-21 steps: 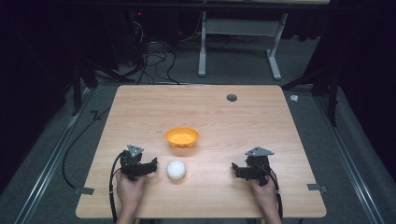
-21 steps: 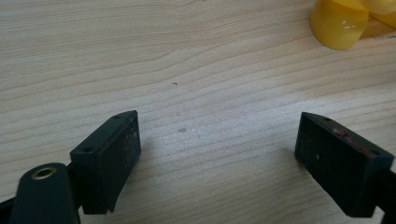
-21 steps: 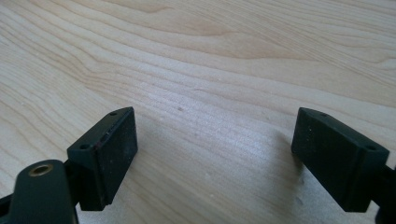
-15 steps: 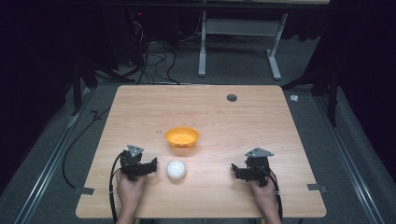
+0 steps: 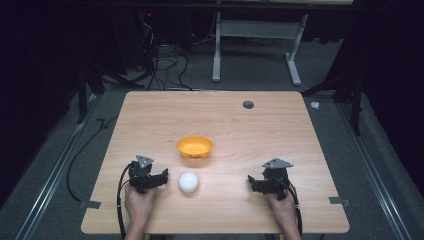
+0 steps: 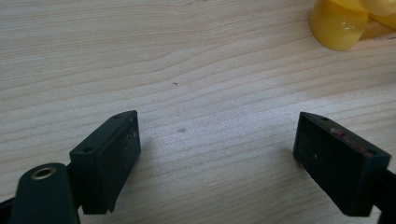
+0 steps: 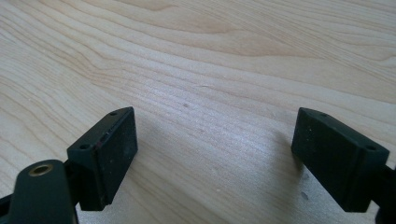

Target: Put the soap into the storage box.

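An orange bowl [image 5: 195, 147] sits near the middle of the wooden table [image 5: 150, 115]. A white ball [image 5: 189, 182] lies just in front of it. My left gripper [image 5: 163, 176] rests on the table a little left of the ball, held by a hand and apart from the ball. Its own view has the left gripper [image 6: 217, 135] open over bare wood, with the yellow-orange bowl [image 6: 337, 24] at the top right. My right gripper [image 5: 252, 183] rests at the front right, pointing left. In its own view the right gripper [image 7: 215, 135] stands open with nothing between the jaws.
A small dark round hole [image 5: 248, 104] marks the table's far side. Cables [image 5: 165, 65] and a white desk frame [image 5: 255, 45] lie on the floor beyond the table. Tape marks [image 5: 339, 201] sit at the front corners.
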Available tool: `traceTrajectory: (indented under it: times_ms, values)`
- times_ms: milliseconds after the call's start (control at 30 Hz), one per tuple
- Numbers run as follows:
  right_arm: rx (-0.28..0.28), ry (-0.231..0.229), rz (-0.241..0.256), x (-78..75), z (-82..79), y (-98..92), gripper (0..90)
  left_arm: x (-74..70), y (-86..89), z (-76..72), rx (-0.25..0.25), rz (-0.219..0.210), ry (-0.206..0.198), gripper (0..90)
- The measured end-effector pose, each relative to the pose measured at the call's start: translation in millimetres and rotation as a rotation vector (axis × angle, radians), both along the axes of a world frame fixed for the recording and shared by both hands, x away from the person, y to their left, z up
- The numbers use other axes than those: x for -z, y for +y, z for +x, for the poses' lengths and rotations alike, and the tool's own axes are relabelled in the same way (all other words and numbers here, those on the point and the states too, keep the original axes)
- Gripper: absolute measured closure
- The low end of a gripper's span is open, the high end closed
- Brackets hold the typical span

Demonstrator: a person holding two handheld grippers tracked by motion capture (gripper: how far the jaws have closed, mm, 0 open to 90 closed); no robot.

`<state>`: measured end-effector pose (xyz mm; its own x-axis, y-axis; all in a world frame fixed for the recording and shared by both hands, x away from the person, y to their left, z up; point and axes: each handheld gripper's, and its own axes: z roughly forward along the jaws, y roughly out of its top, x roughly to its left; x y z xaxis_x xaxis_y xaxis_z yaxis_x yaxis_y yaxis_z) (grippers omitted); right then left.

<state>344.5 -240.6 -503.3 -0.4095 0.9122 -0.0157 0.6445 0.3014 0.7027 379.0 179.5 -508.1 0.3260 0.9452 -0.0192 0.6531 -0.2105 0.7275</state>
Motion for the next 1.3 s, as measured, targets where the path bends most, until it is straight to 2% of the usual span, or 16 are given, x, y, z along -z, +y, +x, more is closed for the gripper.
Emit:
traceTrajectory:
  times_ms: [467, 767, 867, 900, 933, 967, 1000, 1033, 1200, 1300]
  values:
    - [-0.001, -0.001, -0.001, 0.0, 0.1, -0.2, 15.1, -1.8, -1.3, -1.8, 0.004, 0.014, -0.007, 17.6]
    - [-0.001, 0.000, 0.000, 0.0, 0.0, -0.1, 15.1, -14.0, 0.9, -9.8, 0.018, -0.031, -0.042, 15.5]
    - [-0.001, 0.001, 0.000, 0.0, 0.0, -0.1, 15.1, -20.5, 0.7, -13.2, 0.034, -0.050, -0.059, 15.4]
    - [-0.001, 0.001, -0.001, 0.0, 0.0, -0.1, 15.1, -24.6, -0.1, -15.6, 0.045, -0.074, -0.071, 15.4]
    - [-0.001, 0.001, -0.001, 0.0, 0.0, -0.1, 15.1, -24.6, -0.1, -15.6, 0.045, -0.074, -0.071, 15.4]
    - [-0.001, 0.000, -0.001, 0.0, 0.0, -0.1, 15.1, -28.3, -1.5, -17.9, 0.061, -0.092, -0.085, 15.3]
    - [-0.001, 0.000, -0.001, 0.0, 0.0, -0.1, 15.1, -28.3, -1.5, -17.9, 0.061, -0.092, -0.085, 15.3]
    - [-0.001, 0.001, -0.001, 0.0, 0.0, -0.1, 15.1, -32.0, -3.5, -20.7, 0.087, -0.103, -0.089, 15.3]
    - [-0.001, 0.001, 0.000, 0.0, -0.1, 0.0, 15.1, -39.3, -10.2, -26.5, 0.132, -0.098, -0.099, 15.0]
    - [-0.001, 0.001, 0.000, 0.0, 0.0, 0.0, 15.1, -44.0, -14.8, -29.8, 0.161, -0.113, -0.102, 15.0]
